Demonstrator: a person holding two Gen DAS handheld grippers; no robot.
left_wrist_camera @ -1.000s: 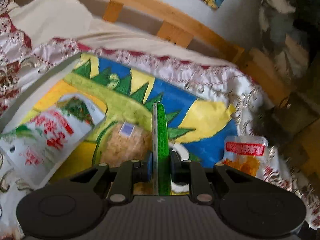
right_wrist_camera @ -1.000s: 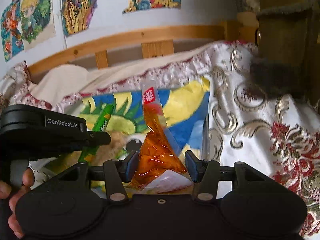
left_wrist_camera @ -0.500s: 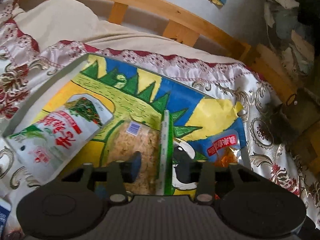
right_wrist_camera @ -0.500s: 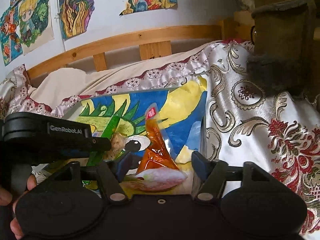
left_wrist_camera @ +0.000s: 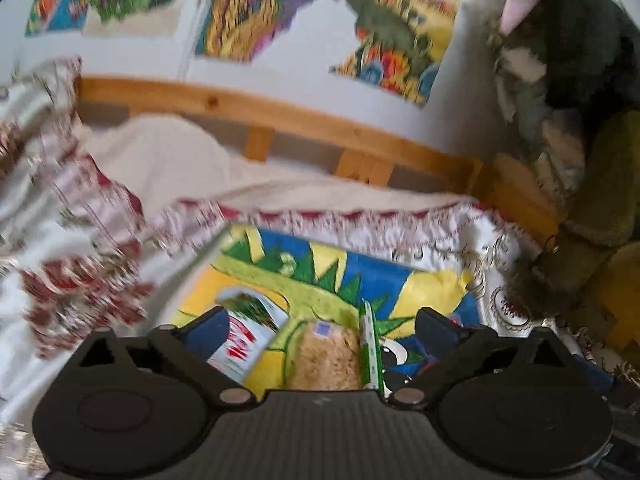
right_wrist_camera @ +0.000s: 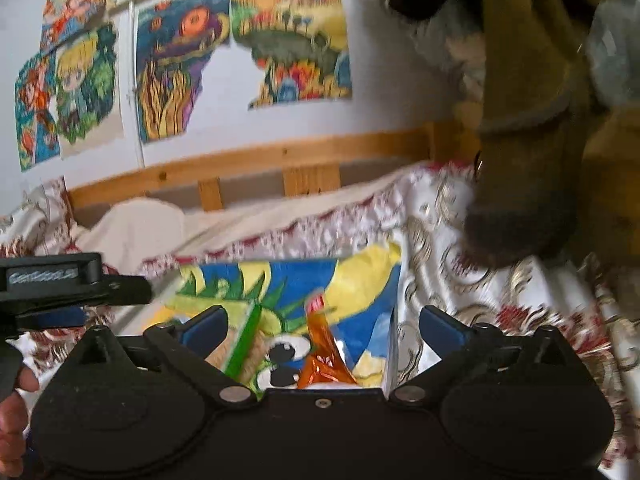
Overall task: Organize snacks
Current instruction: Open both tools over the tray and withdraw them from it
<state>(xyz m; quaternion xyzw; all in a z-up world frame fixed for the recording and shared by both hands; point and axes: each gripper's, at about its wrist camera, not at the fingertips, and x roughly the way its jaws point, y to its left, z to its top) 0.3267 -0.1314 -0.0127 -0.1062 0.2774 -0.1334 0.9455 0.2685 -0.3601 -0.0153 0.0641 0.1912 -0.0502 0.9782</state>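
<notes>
**Both claws spreading, snacks lying in the painted box**

My left claw point(left_wrist_camera: 322, 330) is opening, its blue pads spread far apart with nothing pressed between them. Beyond it, in the left wrist view, I see the box point(left_wrist_camera: 424, 280) with the bright dinosaur picture on its bottom, sitting on the bed's patterned bedspread point(left_wrist_camera: 80, 280). Inside the box lies a white snack bag with red lettering point(left_wrist_camera: 244, 340) at the left, a clear bag of pale brown crumbly snack point(left_wrist_camera: 328, 354) in the middle, and a thin green packet point(left_wrist_camera: 370, 346) standing on its edge just to the right of that bag, touching it.

My right claw point(right_wrist_camera: 322, 330) is opening as well, pads wide and free of any load. Between and beyond them the orange snack pouch point(right_wrist_camera: 322, 356) stands upright in the box near its right wall point(right_wrist_camera: 394, 344), red label at its top. The green packet point(right_wrist_camera: 244, 344) shows to its left, leaning. The left claw's body point(right_wrist_camera: 60, 280) juts in from the left edge of this view, and fingers of my left hand point(right_wrist_camera: 14, 412) show below it.

The views are blurred. A wooden bed rail point(right_wrist_camera: 280, 160) runs behind the bedspread, with colourful pictures point(right_wrist_camera: 180, 72) on the wall above it.
</notes>
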